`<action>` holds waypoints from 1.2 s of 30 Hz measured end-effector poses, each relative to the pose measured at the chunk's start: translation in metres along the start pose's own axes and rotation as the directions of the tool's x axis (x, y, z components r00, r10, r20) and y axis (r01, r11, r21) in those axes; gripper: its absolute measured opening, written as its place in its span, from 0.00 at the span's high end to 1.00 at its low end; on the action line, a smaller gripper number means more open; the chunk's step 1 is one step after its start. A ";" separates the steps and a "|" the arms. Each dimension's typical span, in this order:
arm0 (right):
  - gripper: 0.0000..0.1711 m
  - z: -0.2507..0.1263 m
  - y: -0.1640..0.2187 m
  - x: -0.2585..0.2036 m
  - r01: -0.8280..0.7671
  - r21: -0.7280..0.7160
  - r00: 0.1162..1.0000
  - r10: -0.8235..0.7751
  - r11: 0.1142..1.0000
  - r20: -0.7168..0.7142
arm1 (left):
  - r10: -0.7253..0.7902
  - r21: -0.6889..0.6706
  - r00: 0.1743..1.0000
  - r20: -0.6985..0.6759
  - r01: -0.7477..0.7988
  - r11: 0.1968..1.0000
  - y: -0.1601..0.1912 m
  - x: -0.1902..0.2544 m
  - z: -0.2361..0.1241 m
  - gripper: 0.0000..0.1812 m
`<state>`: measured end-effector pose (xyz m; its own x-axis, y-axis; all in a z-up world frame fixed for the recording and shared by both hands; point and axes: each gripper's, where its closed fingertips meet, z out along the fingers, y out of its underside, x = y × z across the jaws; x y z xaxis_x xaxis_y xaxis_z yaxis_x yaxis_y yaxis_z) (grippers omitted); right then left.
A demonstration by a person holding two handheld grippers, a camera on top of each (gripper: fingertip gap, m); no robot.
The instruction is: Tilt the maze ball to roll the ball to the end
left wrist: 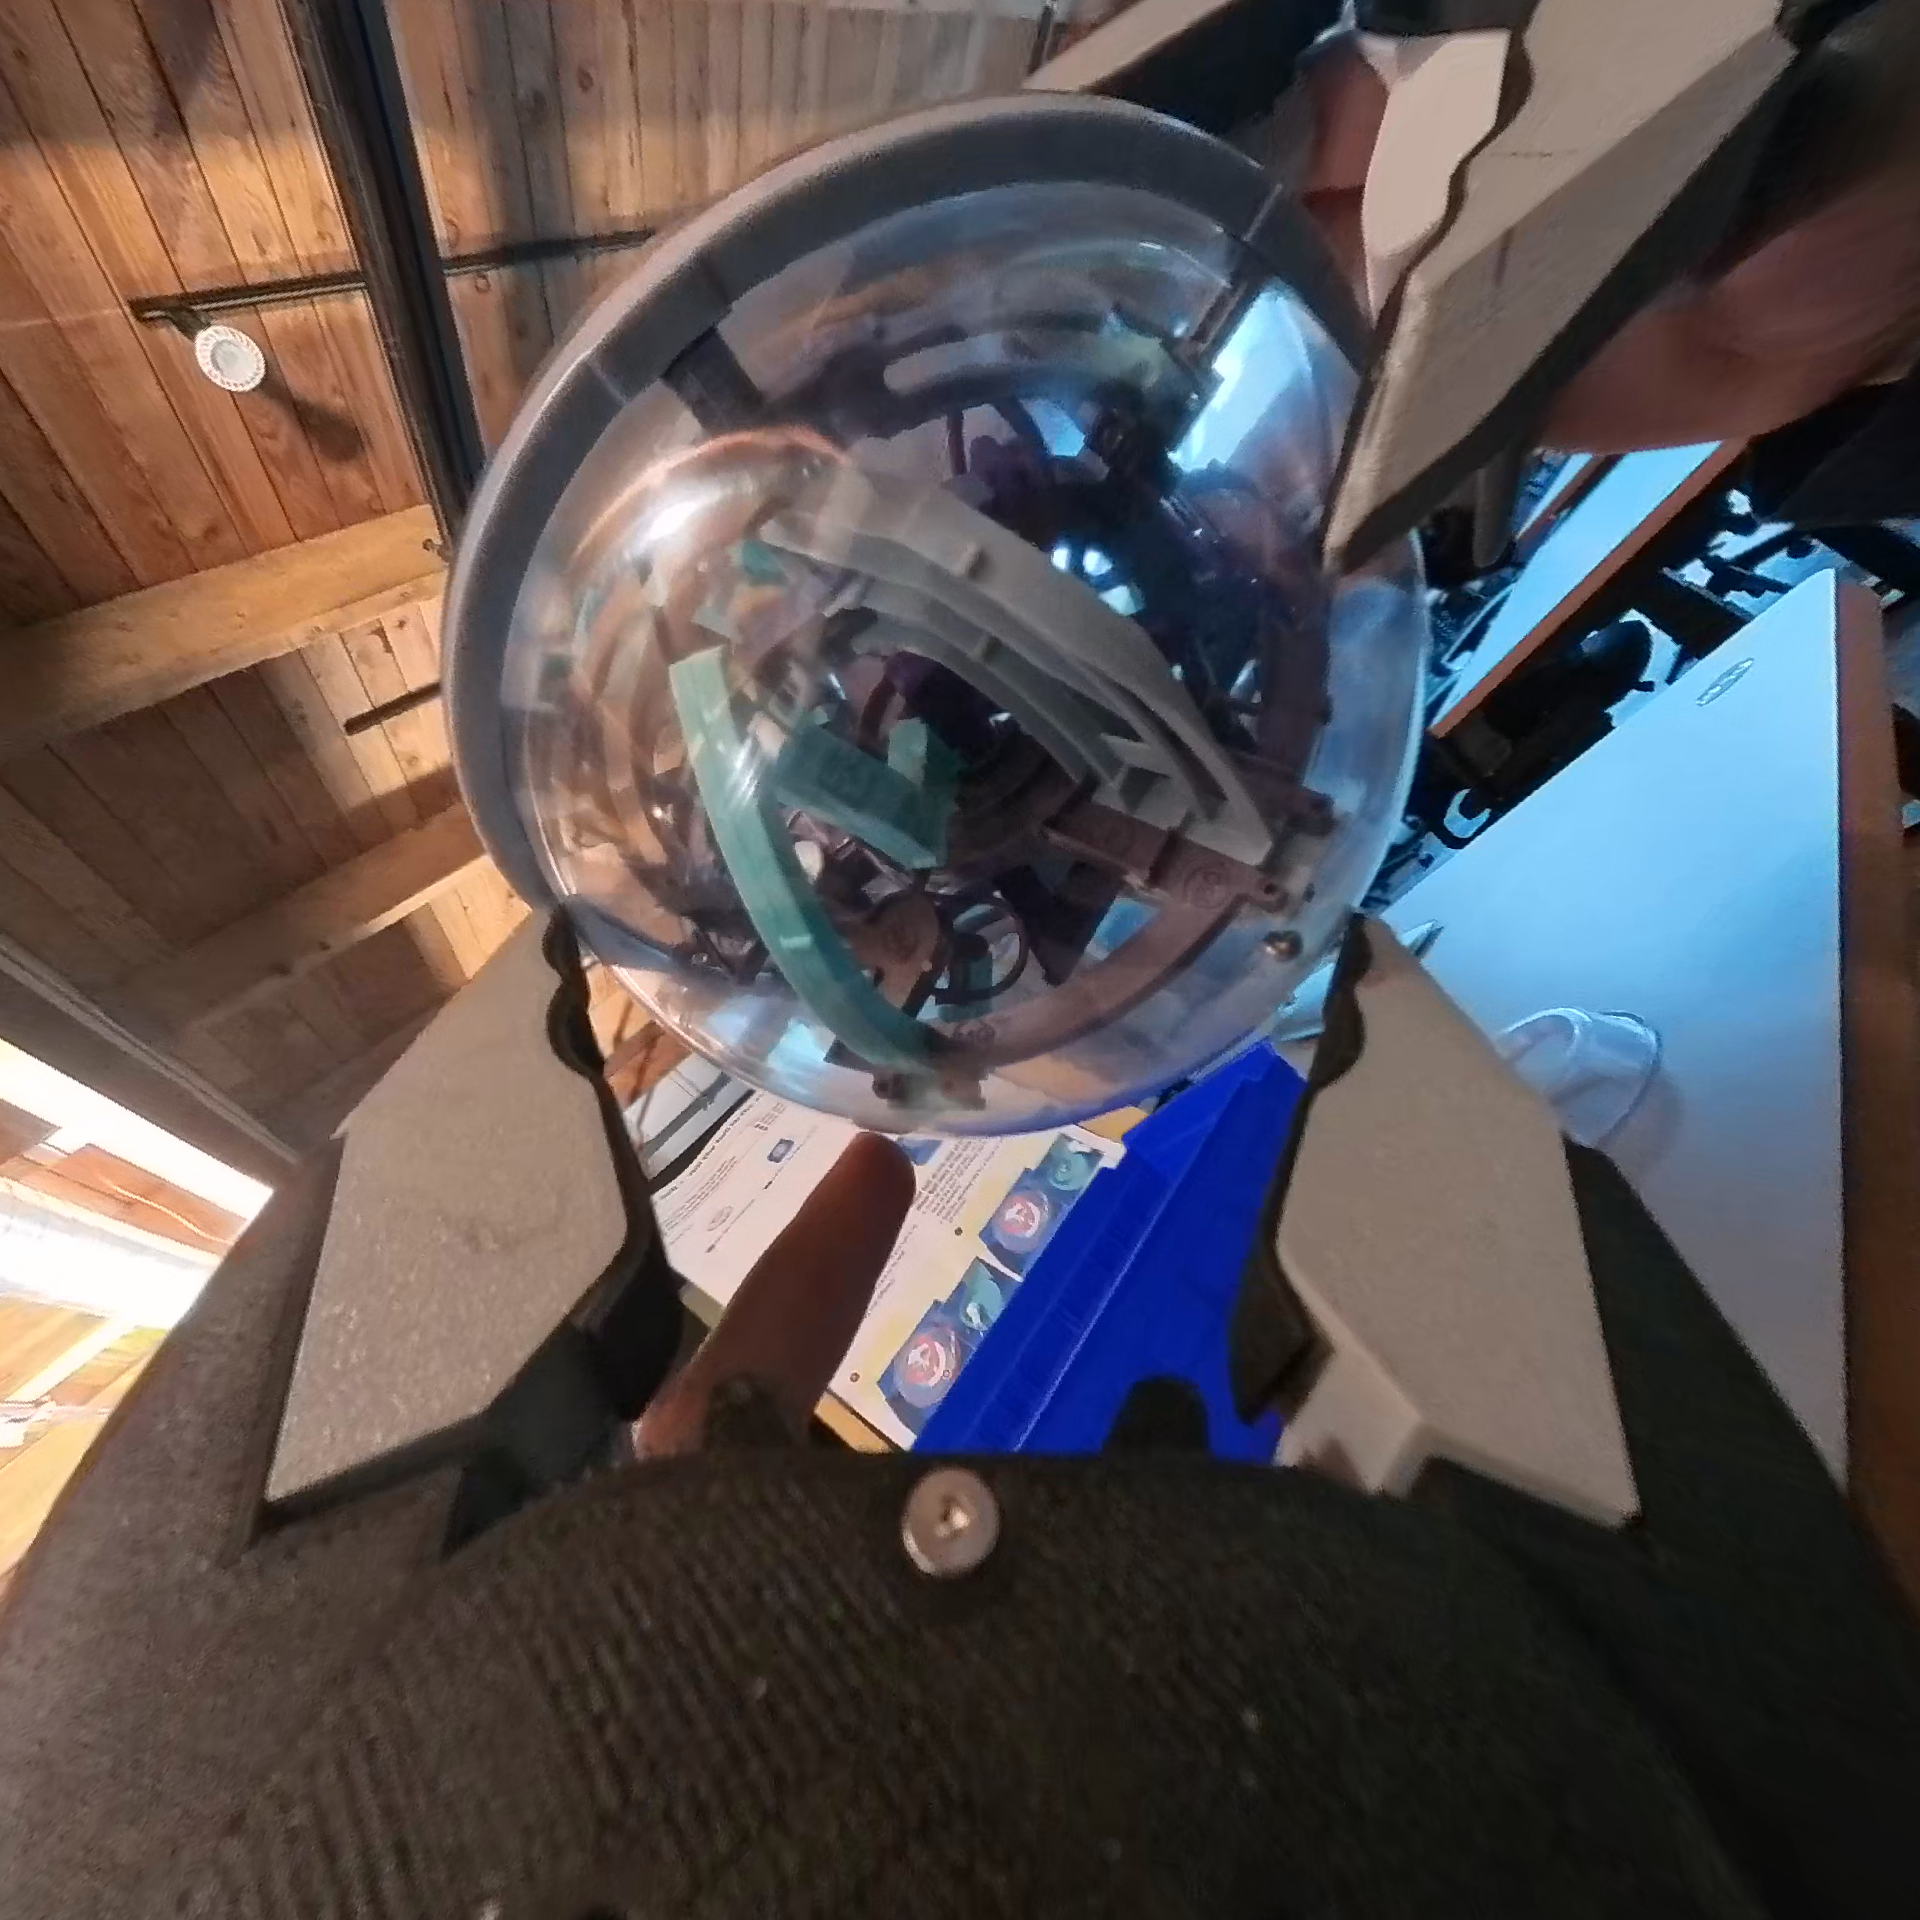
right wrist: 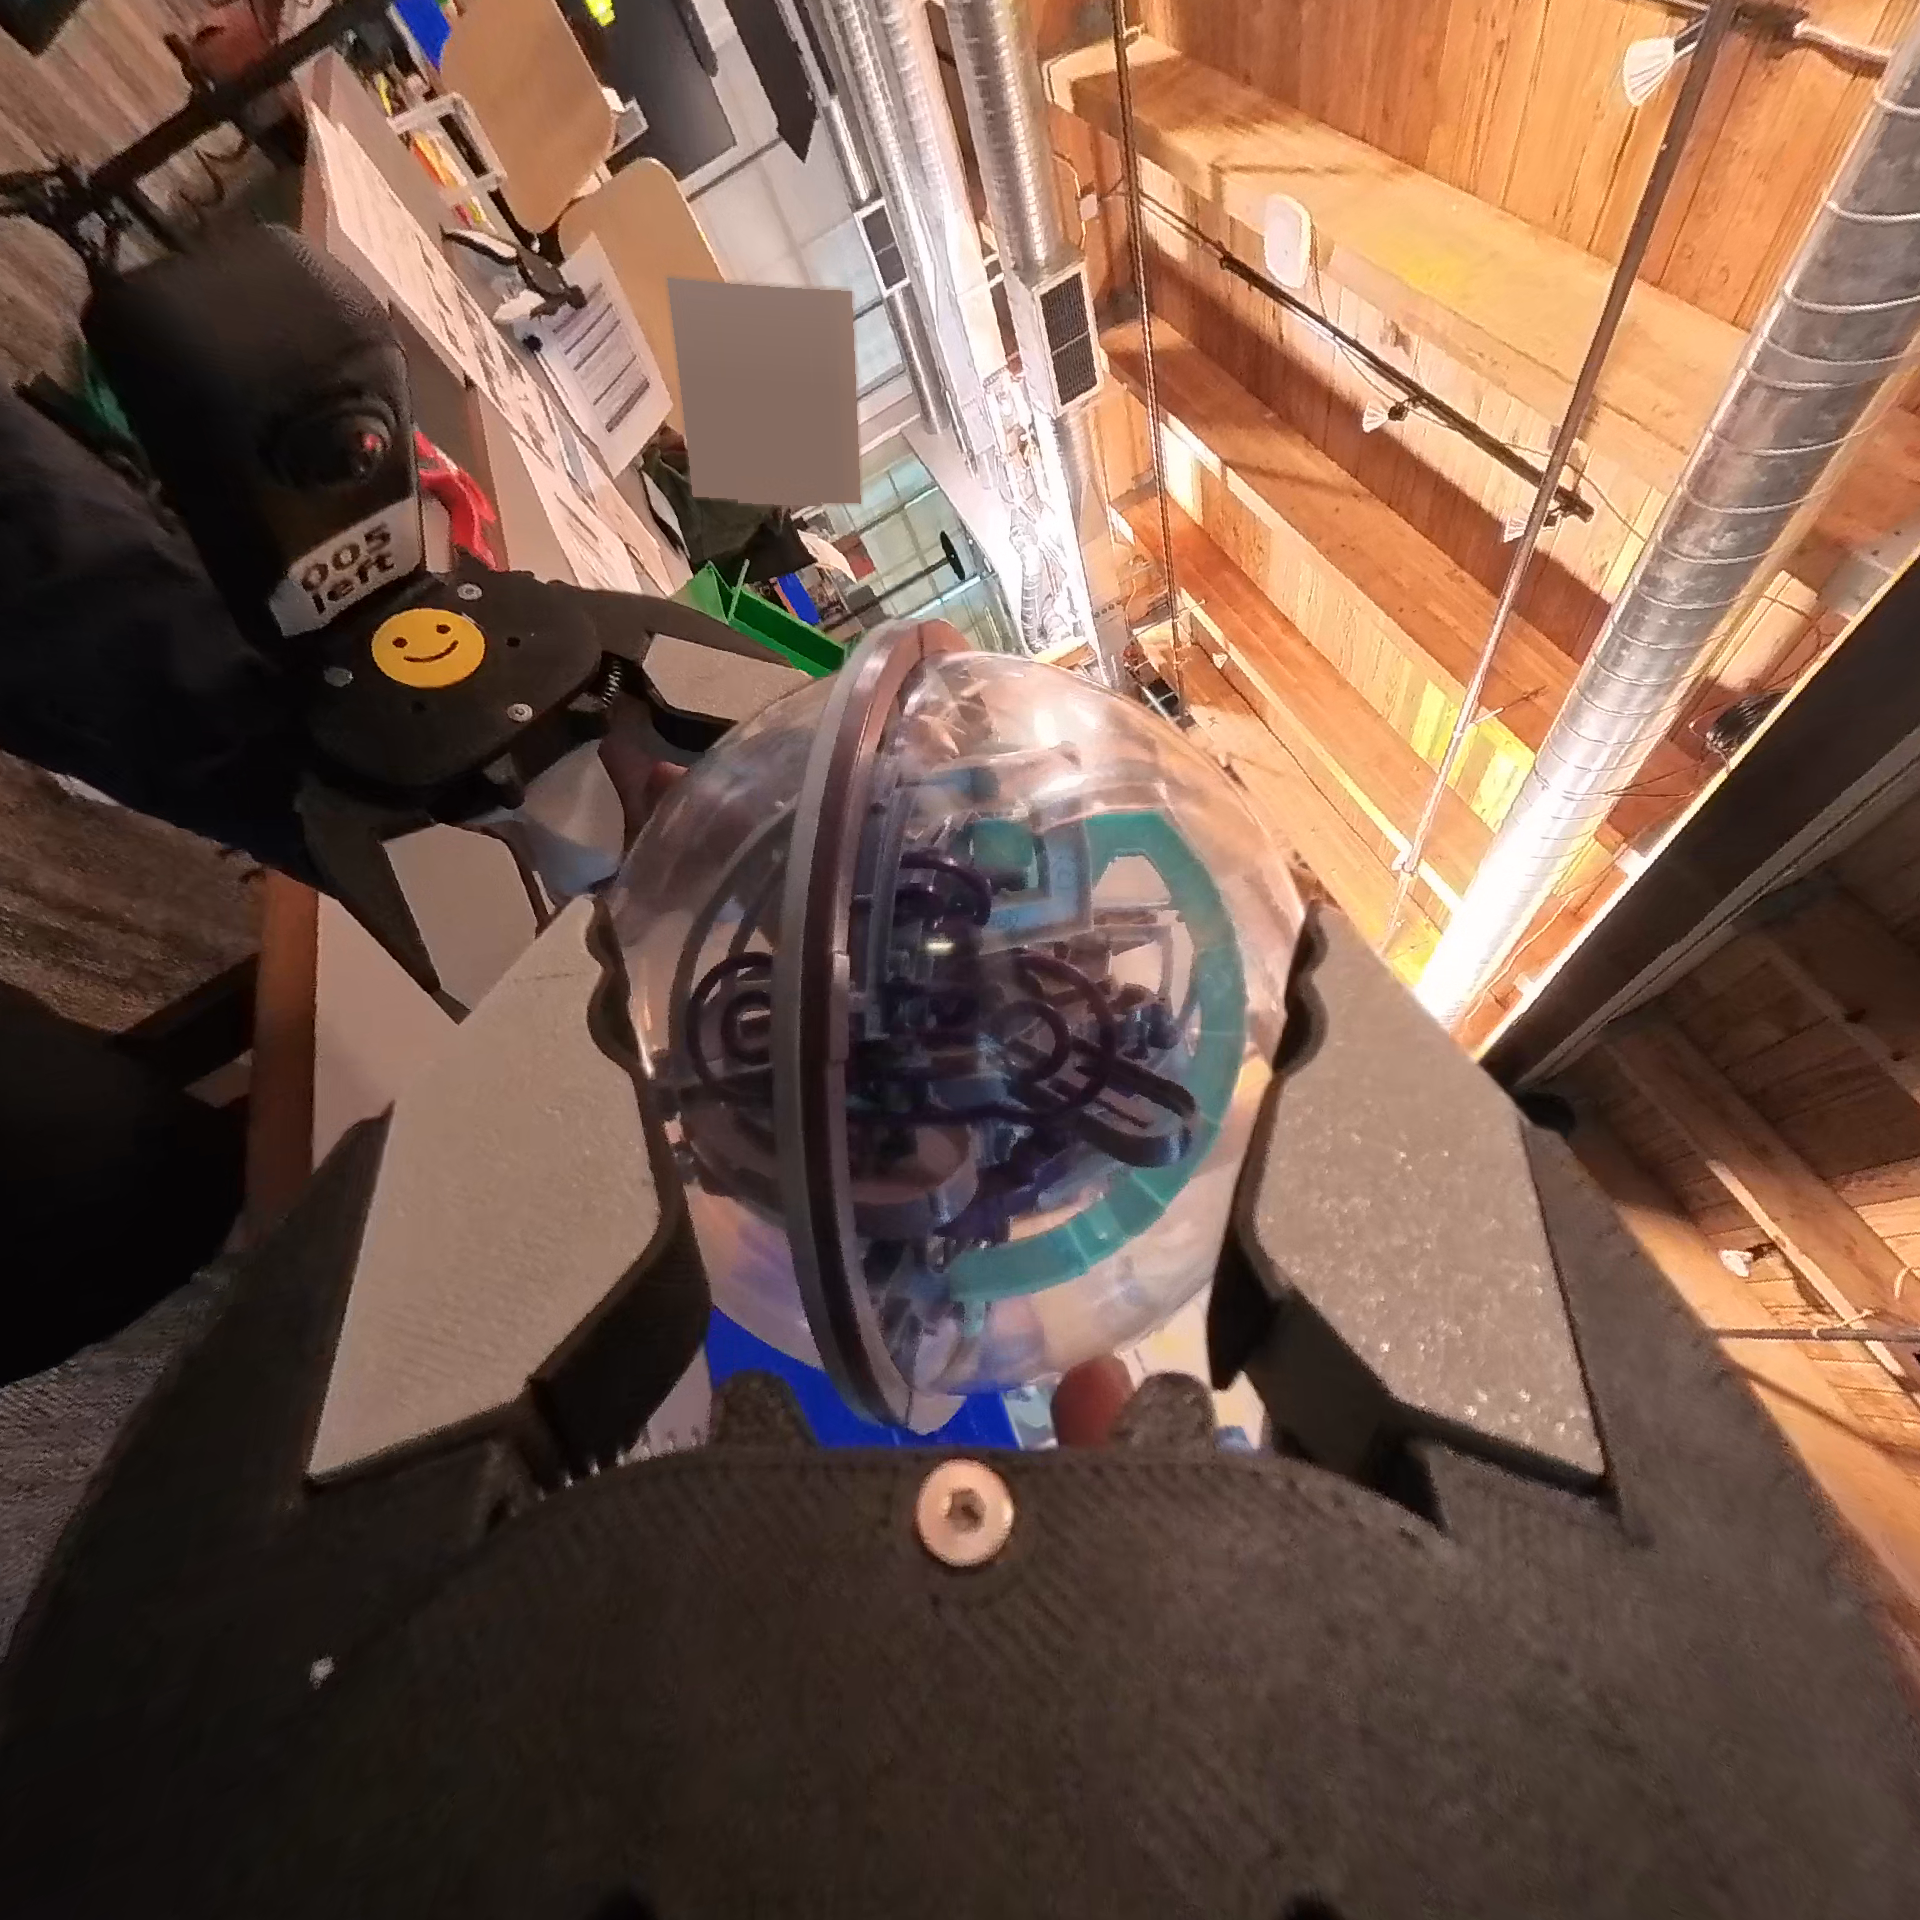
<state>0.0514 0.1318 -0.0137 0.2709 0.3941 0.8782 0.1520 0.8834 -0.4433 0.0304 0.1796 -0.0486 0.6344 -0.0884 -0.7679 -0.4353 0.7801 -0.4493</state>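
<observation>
A wooden plank ceiling point(right wrist: 1299, 343) with a silver ventilation duct point(right wrist: 1704, 582) fills the background, so both cameras point steeply upward and the scene is lifted high. Below, a white table point(left wrist: 1621, 904) carries a blue bin point(left wrist: 1122, 1268) and a printed instruction sheet point(left wrist: 790, 1174). At the centre of both views is the maze ball point(left wrist: 935, 623), a clear plastic sphere with a grey ring round its middle and grey, teal and purple tracks tangled inside. It is held in the air, off the table, between two grippers. The left gripper point(left wrist: 951, 956) has its grey fingers spread fairly wide, pressed against the lower sides of the sphere. The right gripper point(right wrist: 951, 997) clasps the sphere the same way, its fingers spread around the widest part; in the left wrist view one of its fingers touches the sphere's upper right. A small silvery ball point(left wrist: 1286, 943) appears to sit near the lower right edge of the maze, though reflections make this uncertain. Judging by this, the tilting is under way, but where the track ends cannot be made out, so how much remains cannot be told.
</observation>
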 end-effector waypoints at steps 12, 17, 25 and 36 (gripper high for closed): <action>0.28 0.006 0.002 -0.005 0.113 -0.060 0.993 -0.114 0.992 -0.018 | 0.006 -0.034 1.000 0.029 -0.005 0.999 0.009 -0.002 0.002 0.24; 0.28 0.005 0.000 -0.005 0.120 -0.058 0.992 -0.121 0.991 -0.020 | 0.013 -0.033 0.999 0.032 -0.011 0.999 0.008 -0.002 0.002 0.24; 0.28 0.004 0.000 -0.004 0.098 -0.045 0.995 -0.099 0.994 -0.019 | 0.016 -0.035 1.000 0.027 -0.015 0.999 0.006 -0.002 0.002 0.24; 0.28 0.001 0.000 0.000 0.052 -0.019 0.999 -0.052 0.998 -0.014 | 0.018 -0.043 1.000 0.013 -0.017 0.999 0.004 -0.001 0.003 0.25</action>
<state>0.0500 0.1323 -0.0139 0.2760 0.3436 0.8976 0.1838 0.8978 -0.4002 0.0300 0.1841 -0.0484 0.6349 -0.0665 -0.7698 -0.4734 0.7539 -0.4555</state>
